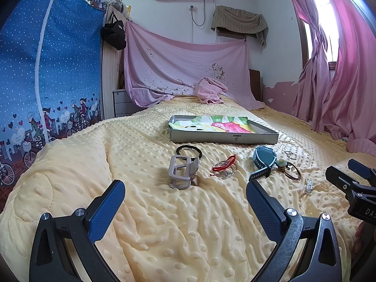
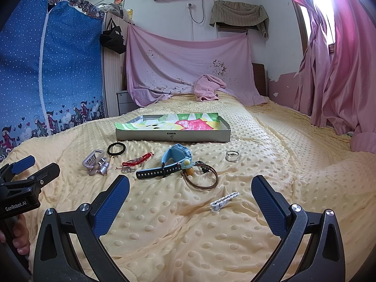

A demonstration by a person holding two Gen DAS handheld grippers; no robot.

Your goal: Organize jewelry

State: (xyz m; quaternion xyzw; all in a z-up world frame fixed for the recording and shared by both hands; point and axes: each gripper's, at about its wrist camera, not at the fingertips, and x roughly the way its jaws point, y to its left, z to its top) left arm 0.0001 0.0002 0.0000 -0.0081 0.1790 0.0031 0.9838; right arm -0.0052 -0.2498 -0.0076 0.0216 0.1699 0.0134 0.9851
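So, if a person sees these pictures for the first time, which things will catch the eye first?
Probably the shallow grey box with bright paper inside, lying in the middle of the yellow dotted blanket. Just in front of it lies a scatter of small pieces, among them a blue watch, a red cord bracelet and a black hair tie. Both open grippers, left gripper and right gripper, frame the view from below.

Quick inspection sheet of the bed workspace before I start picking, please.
Surface: yellow dotted blanket, wrinkled.
Job's things: shallow box with colourful liner, nothing in it; hair claw clip, black hair tie, red cord bracelet, blue watch, brown cord loop, metal rings, white clip, all loose in front of the box.
Clutter: pink towel.
Grippers: left claw and right claw open, hold nothing.
Cables: air-conditioner cord.
Surroundings: blue wardrobe, pink curtains.
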